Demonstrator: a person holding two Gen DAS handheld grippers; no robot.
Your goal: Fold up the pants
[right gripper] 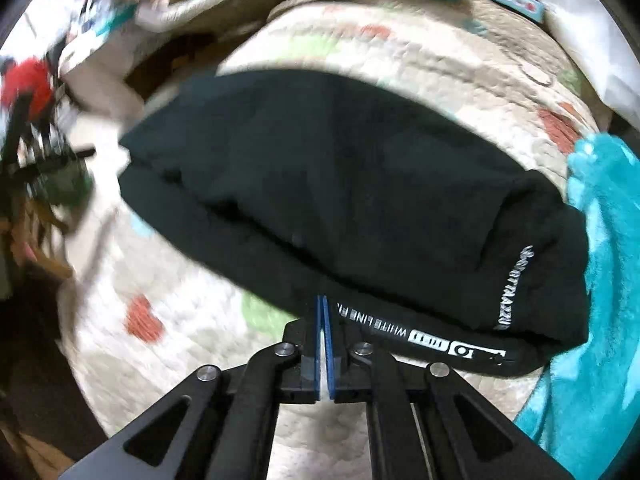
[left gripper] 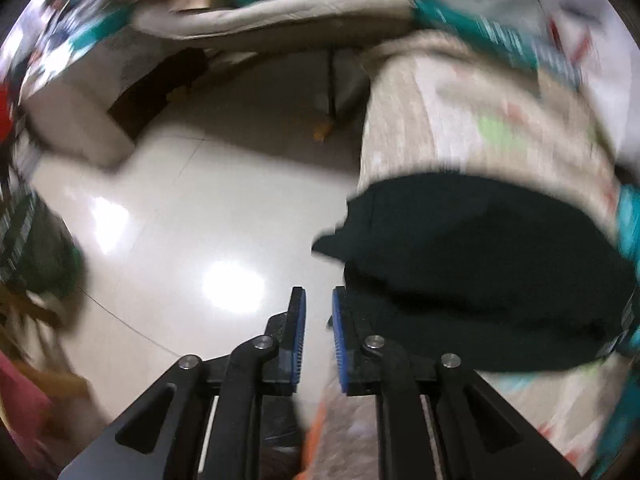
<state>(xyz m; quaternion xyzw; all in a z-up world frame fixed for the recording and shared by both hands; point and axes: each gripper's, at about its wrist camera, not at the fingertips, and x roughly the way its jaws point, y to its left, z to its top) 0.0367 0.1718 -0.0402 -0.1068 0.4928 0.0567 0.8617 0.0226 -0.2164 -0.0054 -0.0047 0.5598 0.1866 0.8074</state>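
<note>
Left wrist view: left hand-held gripper (left gripper: 319,300) hangs released beside black pants (left gripper: 480,272) on the quilted bed (left gripper: 460,120); right hand-held gripper (right gripper: 321,300), nearly clenched, meets their hem, grip unclear.

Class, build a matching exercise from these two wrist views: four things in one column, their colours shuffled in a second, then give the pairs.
Things:
1. pants
2. blanket
3. floor
4. gripper pads

Colours:
A. blue
B. glossy pale cream
C. black with white lettering
D. turquoise

Pairs: 1-C, 2-D, 3-B, 4-A
</note>
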